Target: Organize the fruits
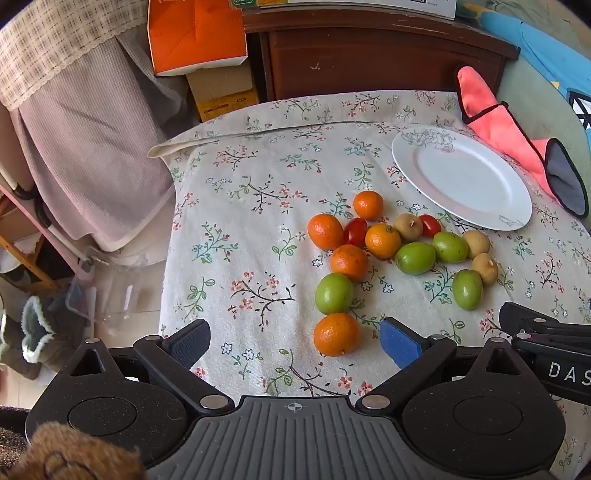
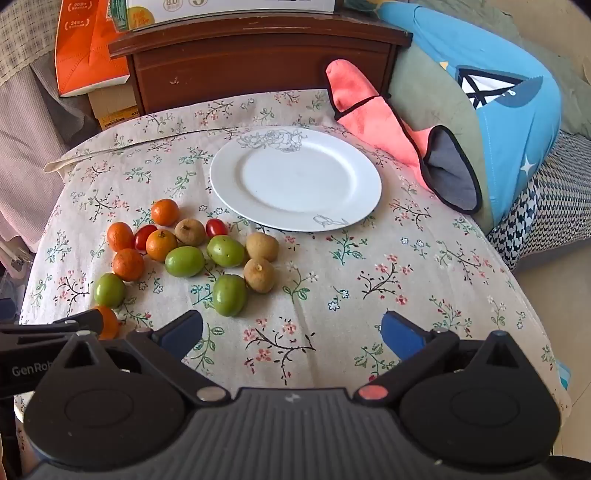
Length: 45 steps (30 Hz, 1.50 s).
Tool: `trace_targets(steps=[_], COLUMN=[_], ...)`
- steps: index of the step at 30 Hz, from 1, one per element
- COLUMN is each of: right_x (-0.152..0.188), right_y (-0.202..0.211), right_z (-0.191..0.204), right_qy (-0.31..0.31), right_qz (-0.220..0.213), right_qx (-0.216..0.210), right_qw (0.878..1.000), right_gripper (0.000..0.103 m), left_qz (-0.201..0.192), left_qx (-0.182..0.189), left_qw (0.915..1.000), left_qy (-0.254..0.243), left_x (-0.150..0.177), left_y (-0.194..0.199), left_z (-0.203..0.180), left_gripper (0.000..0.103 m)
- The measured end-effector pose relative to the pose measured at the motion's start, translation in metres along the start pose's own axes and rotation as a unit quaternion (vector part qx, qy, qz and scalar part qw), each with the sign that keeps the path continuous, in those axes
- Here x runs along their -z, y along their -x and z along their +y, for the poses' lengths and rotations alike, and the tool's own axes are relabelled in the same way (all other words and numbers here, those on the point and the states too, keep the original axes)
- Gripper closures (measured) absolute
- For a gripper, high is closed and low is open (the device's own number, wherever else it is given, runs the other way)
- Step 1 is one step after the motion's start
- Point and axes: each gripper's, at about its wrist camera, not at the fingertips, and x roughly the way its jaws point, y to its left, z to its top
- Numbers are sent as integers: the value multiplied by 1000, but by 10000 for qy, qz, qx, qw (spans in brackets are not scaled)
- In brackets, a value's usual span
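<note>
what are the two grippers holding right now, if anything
Nothing. The left gripper and right gripper both stand open above the cloth, no fruit between their pads.

Sunlit room, crowded around a cloth-covered table.
Stood behind the floral tablecloth (image 2: 332, 288): dark wooden cabinet (image 2: 258, 59), orange box (image 1: 195, 33) beside it, checked fabric (image 1: 55, 44) at left, blue cushion (image 2: 498, 110) at right, pale tiled floor (image 1: 122, 288).

Both views are brightly lit by soft daylight; short shadows are cast beneath the fruit (edges are bowed and darkened by fisheye distortion).
</note>
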Motion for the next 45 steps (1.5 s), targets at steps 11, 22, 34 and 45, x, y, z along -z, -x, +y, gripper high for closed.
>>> trace_targets(steps=[11,22,34,45], right_x=[-1,0,0,1], right_y=[0,0,-2,-2], right_z=[1,1,3,4], right_qy=[6,40,111,172], right_qz=[11,55,93,96], right_qx=[6,-12,35,79], right_qw=[10000,10000,9999,9998], right_gripper=[1,1,1,1], left_qz=[4,3,-36,-40], left_qx=[-18,-67,-165,-180], left_qw=[10000,10000,9998,9998], left_qy=[-11,-21,-66,-77], left_x=[0,1,1,2], left_y=[0,-1,0,0], left_z=[0,3,1,1], left_gripper=[4,4,5,5])
